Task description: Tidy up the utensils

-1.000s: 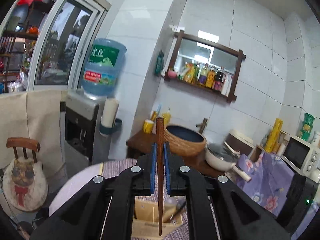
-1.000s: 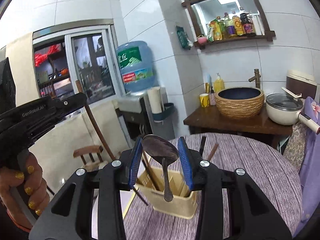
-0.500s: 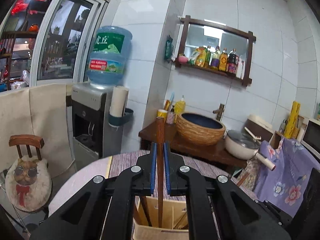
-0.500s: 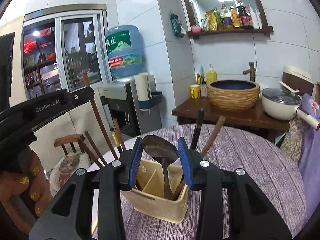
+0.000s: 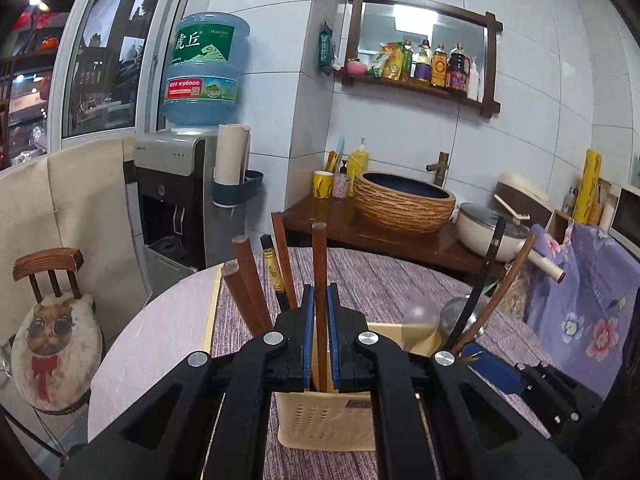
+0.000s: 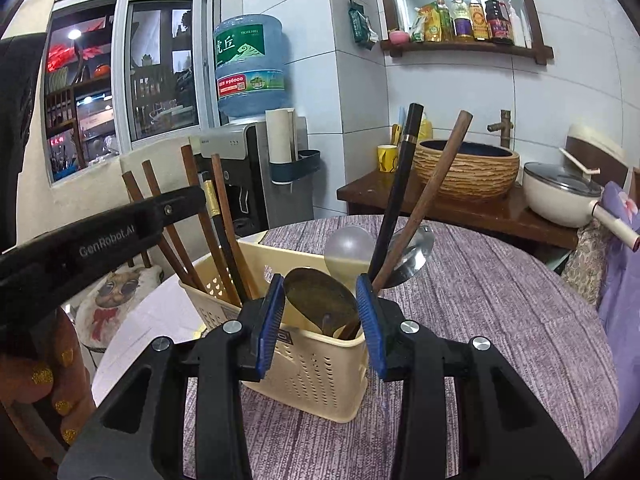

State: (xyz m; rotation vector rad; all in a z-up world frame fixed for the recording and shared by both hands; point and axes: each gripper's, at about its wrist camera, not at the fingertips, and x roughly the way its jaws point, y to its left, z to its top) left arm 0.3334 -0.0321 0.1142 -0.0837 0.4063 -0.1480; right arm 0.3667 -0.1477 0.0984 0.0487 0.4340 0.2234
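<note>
Between the blue pads of the left gripper, clamped tight, stands a brown chopstick, long axis near vertical, top end poking up past the jaws, lower end already down inside the cream utensil basket right below. Basket sits on the purple-clothed table, touching nothing of the gripper that I can see. Other chopsticks lean left in the same left compartment, just beside the held one.

Right gripper is partly open with a dark spoon gripped across its bowl, handle pointing down into the basket's near compartment; whether the handle tip has reached the bottom is hidden. Two long dark handles lean right from the far compartment, with a clear ladle bowl and a steel one behind.

Judgement: both pieces sit straight above their slots, so the next move is only release. Left is as near as right. Risk: chopstick tips onto its neighbours.
</note>
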